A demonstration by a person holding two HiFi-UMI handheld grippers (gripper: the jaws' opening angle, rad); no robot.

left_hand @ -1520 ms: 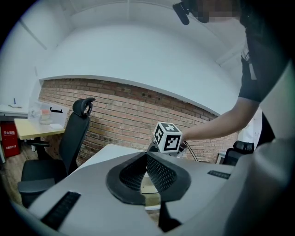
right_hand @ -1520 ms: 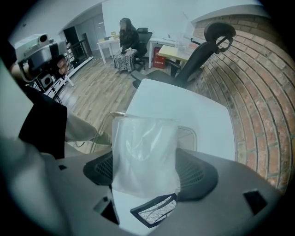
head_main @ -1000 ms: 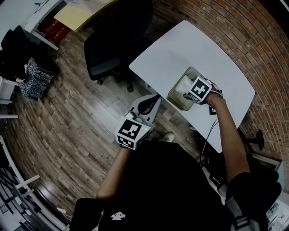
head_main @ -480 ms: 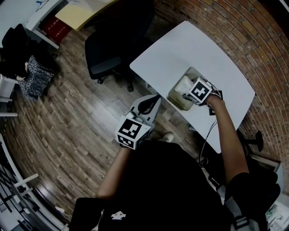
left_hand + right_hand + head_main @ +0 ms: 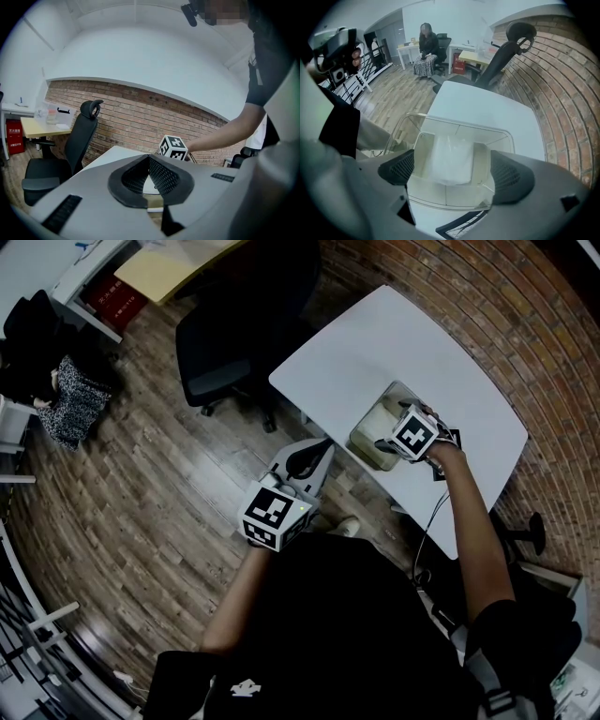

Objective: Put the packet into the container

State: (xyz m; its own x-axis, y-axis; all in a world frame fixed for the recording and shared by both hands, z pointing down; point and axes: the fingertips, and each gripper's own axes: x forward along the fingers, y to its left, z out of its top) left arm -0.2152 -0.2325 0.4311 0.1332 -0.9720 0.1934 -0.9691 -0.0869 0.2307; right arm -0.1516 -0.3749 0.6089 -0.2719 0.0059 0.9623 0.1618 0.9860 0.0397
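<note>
— Right tool (image 5: pixel 454 171)?
— Jaws have just been opening, now wide, holding nothing. The packet (image 5: pixel 449 159) between them seems to lie loose in the clear container (image 5: pixel 454 125) on the bench (image 5: pixel 478 105).
— Left tool (image 5: pixel 149 176)?
— Closed, empty, near left of the bench.

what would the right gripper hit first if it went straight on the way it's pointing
Probably the packet lying in the container, right below the right gripper. Its jaws have just been opening, with nothing gripped between them; a jaw might clip the container's wall first.
</note>
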